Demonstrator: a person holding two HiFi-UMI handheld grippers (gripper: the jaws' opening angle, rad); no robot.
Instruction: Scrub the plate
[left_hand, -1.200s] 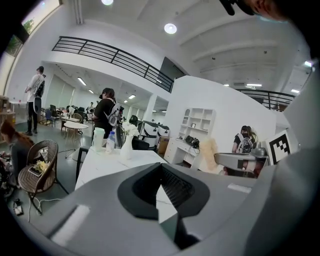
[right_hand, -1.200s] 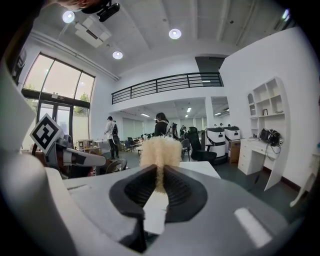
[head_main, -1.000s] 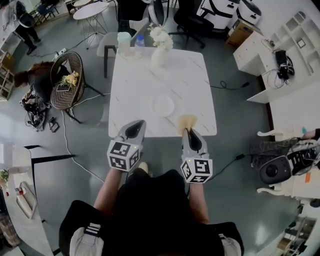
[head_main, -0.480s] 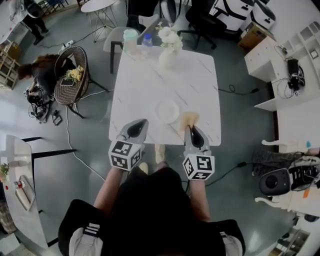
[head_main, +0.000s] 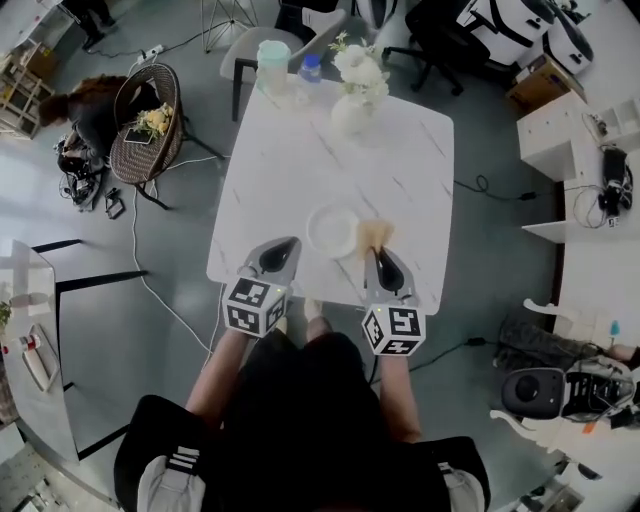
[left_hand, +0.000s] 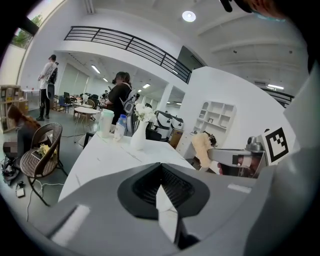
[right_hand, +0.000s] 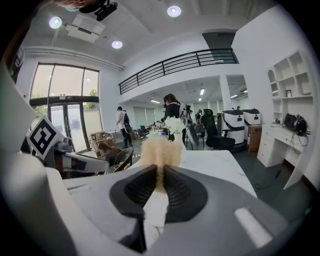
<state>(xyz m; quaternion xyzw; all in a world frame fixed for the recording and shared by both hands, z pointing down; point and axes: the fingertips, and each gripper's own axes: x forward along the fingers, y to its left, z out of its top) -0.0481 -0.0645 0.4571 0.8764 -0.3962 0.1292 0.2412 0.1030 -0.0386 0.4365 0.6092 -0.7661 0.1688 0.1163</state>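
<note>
You've stepped in since a second ago: the table (head_main: 300, 170) sits lower in frame, both grippers now over its near edge. Plate (head_main: 332, 230) is at mid-frame, just left of the tan scrubber (head_main: 376, 234) pinched in your right gripper (head_main: 378, 255). Left gripper (head_main: 281, 250) is pressed together, empty. Bring the scrubber left onto the plate and pin the rim with the left tip so it can't skate.
</note>
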